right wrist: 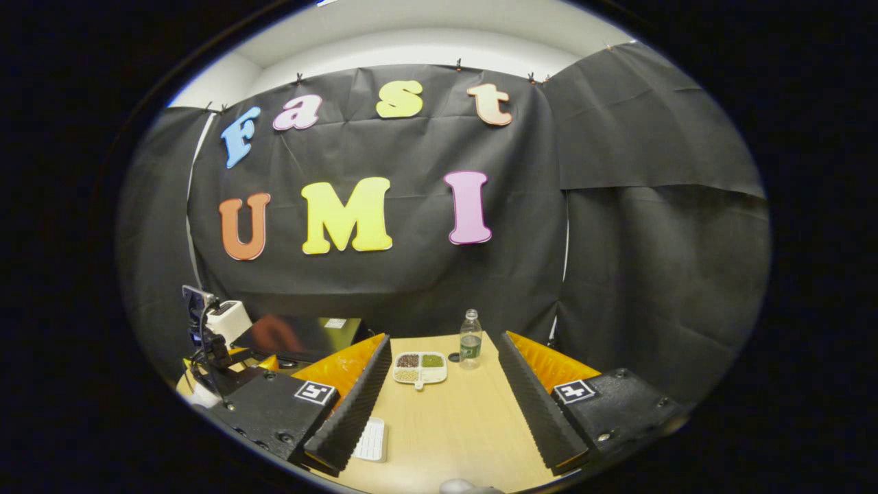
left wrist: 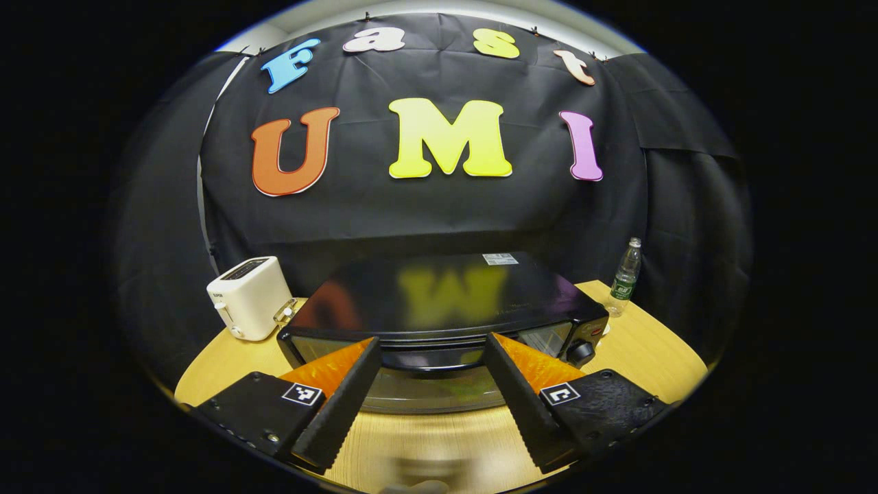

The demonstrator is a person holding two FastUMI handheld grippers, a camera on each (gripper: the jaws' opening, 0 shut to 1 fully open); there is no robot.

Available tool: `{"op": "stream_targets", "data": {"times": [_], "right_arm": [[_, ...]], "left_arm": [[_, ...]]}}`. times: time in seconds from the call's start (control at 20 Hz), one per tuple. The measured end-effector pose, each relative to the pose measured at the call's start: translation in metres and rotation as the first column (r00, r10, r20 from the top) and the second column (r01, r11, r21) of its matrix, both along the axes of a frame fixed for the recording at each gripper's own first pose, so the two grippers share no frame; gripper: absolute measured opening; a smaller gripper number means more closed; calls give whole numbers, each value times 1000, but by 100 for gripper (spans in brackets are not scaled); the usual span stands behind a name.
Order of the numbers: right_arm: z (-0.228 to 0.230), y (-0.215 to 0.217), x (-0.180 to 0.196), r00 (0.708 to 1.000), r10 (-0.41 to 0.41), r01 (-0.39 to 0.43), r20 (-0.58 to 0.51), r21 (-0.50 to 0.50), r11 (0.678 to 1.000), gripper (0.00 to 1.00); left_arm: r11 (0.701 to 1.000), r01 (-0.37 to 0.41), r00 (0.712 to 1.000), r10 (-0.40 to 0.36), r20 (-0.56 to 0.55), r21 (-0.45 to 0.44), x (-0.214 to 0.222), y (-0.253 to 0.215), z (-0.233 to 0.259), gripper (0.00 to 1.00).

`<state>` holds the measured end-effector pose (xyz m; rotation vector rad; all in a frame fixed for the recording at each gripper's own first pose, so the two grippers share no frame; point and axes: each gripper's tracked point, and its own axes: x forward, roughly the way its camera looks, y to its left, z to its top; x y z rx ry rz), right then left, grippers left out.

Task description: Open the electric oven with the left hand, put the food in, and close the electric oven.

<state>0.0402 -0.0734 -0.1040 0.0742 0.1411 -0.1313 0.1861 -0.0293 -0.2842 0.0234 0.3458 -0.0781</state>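
Observation:
The black electric oven [left wrist: 439, 291] stands on the wooden table [left wrist: 645, 343], right in front of my left gripper [left wrist: 432, 339]. That gripper is open, its two fingers spread to either side of the oven's door handle [left wrist: 432, 358] and touching nothing. The glass door [left wrist: 432, 394] lies below the handle. A white divided tray of food [right wrist: 420, 367] rests on the table ahead of my right gripper [right wrist: 444, 337], which is open and empty. The oven [right wrist: 302, 336] sits at the left of the right gripper view, with the left gripper's body [right wrist: 209, 350] in front of it.
A white toaster [left wrist: 250, 298] stands left of the oven. A plastic water bottle [left wrist: 625, 278] is at the table's back right, just behind the tray, bottle [right wrist: 470, 346]. A small white flat object [right wrist: 372, 439] lies by my right gripper's left finger.

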Motion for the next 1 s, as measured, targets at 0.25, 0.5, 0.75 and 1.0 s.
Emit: {"op": "stream_targets", "data": {"times": [0.25,0.5,0.75,1.0], "right_arm": [[11,2,-1,1000,5,-4,22,-18,1000,100],[37,24,4,996,39,-36,77,-47,998,96],[54,54,12,991,86,-82,104,-40,996,96],[65,76,19,988,102,-100,117,-25,995,95]], "left_arm": [[999,-31,999,29,42,40,-8,10,23,97],[997,-68,985,64,158,22,-39,28,105,96],[995,-96,966,99,238,-26,-80,51,186,96],[993,-116,948,116,298,-18,-114,68,245,96]]}}
